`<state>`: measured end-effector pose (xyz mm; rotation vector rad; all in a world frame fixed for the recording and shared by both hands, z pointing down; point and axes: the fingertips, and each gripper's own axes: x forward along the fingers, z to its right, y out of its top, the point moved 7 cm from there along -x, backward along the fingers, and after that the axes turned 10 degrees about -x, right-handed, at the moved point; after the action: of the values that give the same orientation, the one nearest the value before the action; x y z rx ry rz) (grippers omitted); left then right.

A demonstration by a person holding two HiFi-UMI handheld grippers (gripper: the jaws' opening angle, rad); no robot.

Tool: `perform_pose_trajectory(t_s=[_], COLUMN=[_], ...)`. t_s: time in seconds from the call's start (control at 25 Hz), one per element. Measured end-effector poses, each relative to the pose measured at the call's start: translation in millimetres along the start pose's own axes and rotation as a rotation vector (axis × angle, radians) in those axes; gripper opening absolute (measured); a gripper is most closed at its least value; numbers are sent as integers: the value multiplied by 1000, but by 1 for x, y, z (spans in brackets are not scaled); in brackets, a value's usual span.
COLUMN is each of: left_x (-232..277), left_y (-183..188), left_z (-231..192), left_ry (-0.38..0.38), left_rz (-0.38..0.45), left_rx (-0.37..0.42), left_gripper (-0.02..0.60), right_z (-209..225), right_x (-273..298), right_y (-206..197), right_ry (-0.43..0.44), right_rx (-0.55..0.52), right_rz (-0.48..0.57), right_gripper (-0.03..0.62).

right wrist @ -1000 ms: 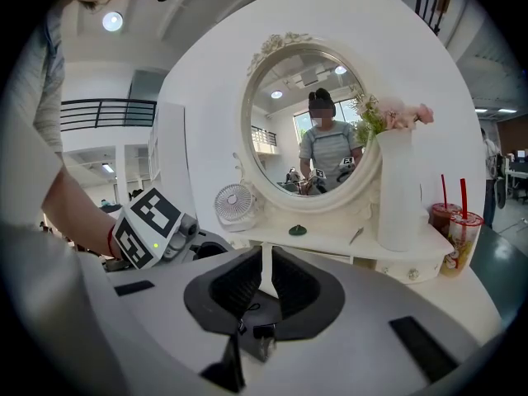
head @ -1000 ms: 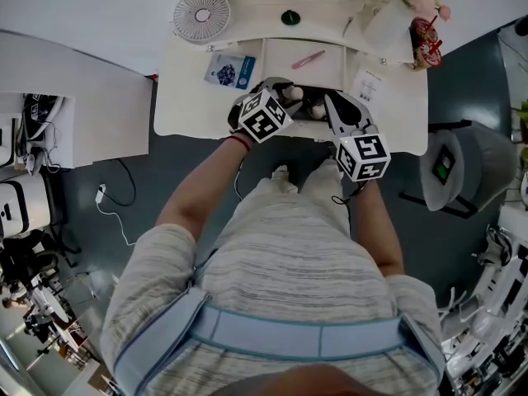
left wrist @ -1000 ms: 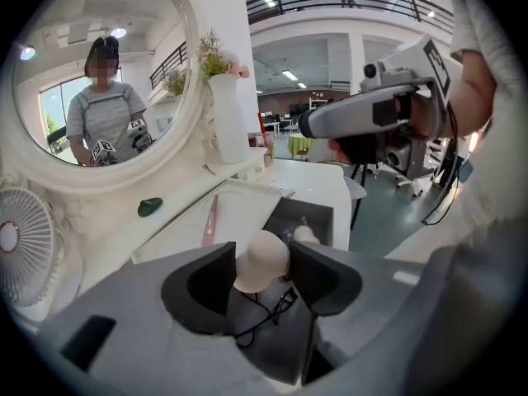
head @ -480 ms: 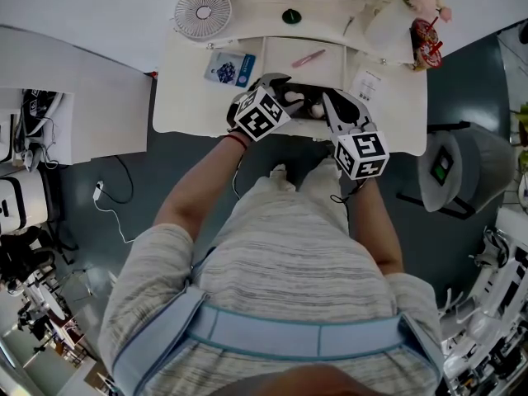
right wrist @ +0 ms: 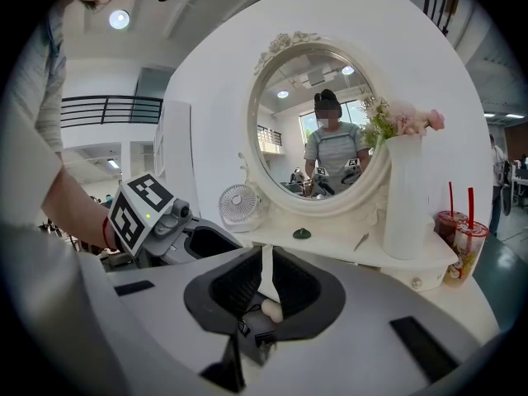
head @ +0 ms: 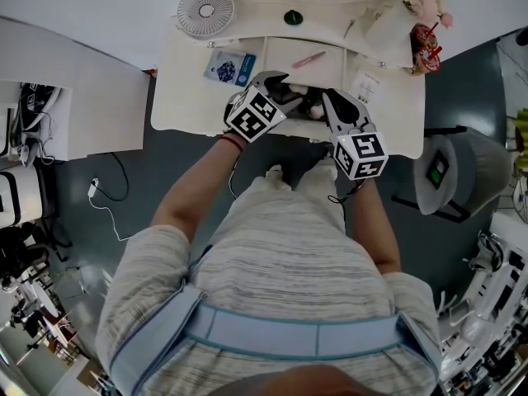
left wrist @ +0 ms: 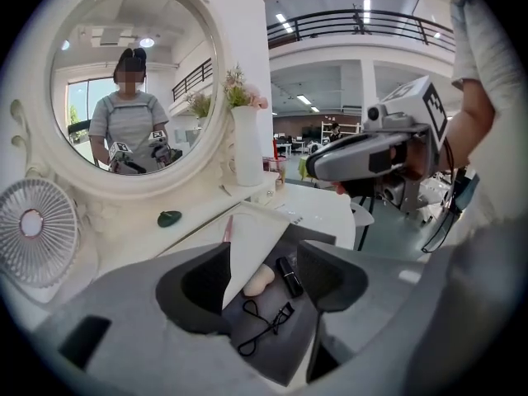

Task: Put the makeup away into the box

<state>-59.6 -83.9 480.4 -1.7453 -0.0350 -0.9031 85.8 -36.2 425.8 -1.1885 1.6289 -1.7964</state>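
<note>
Now the left gripper [left wrist: 267, 284] hangs over the open box [left wrist: 285, 351] on the desk [head: 190, 97]. Its fingers [left wrist: 196, 294] have just been opening, with nothing between them. A sponge [left wrist: 259, 280], lipstick [left wrist: 289, 276] and curler [left wrist: 266, 325] lie inside. The right gripper [right wrist: 266, 284] is clamped on the raised lid [right wrist: 266, 272].

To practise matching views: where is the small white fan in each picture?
Head view: fan near the top edge, left of centre.
Left gripper view: fan at the far left, under the mirror.
Right gripper view: fan left of centre, by the mirror's lower left.
Shared landmark: the small green object on the shelf, right of the fan in all three.
</note>
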Motion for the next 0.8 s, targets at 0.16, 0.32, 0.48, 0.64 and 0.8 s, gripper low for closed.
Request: perform_pose_trajectory(t_s=[0.16,0.32,0.48,0.64,0.8], left_x=[3,10,25,42,57], left_y=[11,20,29,37,45], left_z=[-7,-12,-16,-23,-31], left_ry=[24,38,50,78,117], left_rz=[9,-2,-26,-70,-107], left_rx=[-9,-9,-16,-29,-36], left_gripper=[259,253,242,235,216], right_z=[3,9,23,39,55], right_x=[0,1,3,6,10], right_y=[0,1,1,3,2], right_ry=[-1,1,4,17,33], right_rx=[1,4,6,7,10], right_rz=[0,-2,-4,-2,-5], right_gripper=[14,14,14,14,14])
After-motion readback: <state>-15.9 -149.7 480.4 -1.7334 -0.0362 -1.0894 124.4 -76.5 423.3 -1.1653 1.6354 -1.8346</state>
